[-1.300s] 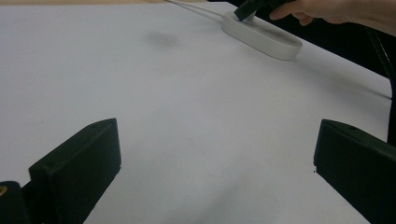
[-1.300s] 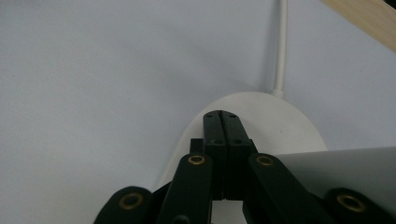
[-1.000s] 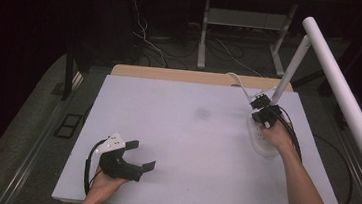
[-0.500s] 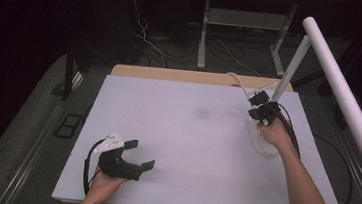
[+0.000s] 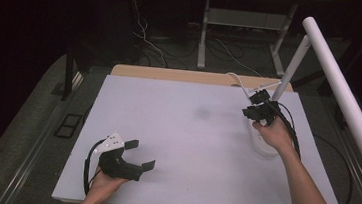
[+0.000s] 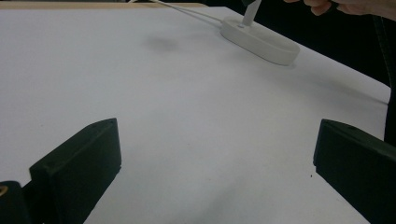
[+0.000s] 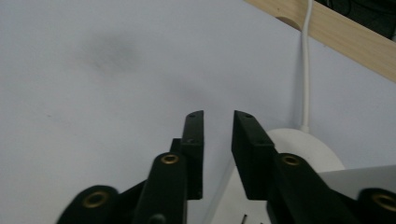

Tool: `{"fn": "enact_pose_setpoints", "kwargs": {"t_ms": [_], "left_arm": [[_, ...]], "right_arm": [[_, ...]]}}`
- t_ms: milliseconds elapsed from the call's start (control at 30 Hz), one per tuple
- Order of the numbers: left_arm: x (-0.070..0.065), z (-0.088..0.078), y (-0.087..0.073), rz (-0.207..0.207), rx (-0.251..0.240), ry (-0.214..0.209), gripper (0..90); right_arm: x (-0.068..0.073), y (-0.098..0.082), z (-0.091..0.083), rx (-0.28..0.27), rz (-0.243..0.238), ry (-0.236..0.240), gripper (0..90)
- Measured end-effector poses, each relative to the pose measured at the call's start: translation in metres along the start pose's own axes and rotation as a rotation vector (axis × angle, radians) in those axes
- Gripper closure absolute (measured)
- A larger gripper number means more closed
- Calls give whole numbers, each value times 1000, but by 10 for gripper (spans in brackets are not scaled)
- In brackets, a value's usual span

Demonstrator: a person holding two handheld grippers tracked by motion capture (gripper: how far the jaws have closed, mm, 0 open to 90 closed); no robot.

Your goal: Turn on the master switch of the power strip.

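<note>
- Left black two-jaw gripper (image 5: 139, 155): white top plate, looping black cable.
- Right black two-jaw gripper (image 7: 218, 135): flat jaws, brass-coloured pivot screws, black cable.
- Forearms bare, no sleeves.

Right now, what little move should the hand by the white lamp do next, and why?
Probably ease the right claw down toward the lamp's white base. Its jaws are nearly together with nothing between them, hovering just above the base beside the slanted stem. The left claw rests wide open, far off near the table's front edge.

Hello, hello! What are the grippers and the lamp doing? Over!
Left gripper open, low on table. Right gripper nearly closed, empty, above lamp base. Nothing between.
</note>
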State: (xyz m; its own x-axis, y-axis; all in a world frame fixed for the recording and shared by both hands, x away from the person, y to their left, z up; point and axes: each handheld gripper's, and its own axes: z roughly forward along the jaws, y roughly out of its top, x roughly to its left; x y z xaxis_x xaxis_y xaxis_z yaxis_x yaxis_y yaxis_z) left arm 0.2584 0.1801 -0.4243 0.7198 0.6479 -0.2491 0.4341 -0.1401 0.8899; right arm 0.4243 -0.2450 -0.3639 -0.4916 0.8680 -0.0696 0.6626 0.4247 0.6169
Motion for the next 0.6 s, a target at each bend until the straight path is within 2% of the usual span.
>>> {"fn": "enact_pose_setpoints", "kwargs": {"t_ms": [33,67,200,333,367,567,600], "left_arm": [[0,0,0,0,0,0,0],[0,0,0,0,-1,1,0],[0,0,0,0,-1,2,0],[0,0,0,0,0,2,0],[0,0,0,0,0,3,0],[0,0,0,3,5,3,0],[0,0,0,4,5,3,0]], "right_arm": [[0,0,0,0,0,0,692],[3,-1,-5,-23,15,24,629],[8,-3,-14,-57,42,55,506],[13,-7,-19,-71,41,69,393],[13,-7,-19,-71,41,69,393],[22,-15,-30,-91,42,123,128],[22,-15,-30,-91,42,123,128]]}}
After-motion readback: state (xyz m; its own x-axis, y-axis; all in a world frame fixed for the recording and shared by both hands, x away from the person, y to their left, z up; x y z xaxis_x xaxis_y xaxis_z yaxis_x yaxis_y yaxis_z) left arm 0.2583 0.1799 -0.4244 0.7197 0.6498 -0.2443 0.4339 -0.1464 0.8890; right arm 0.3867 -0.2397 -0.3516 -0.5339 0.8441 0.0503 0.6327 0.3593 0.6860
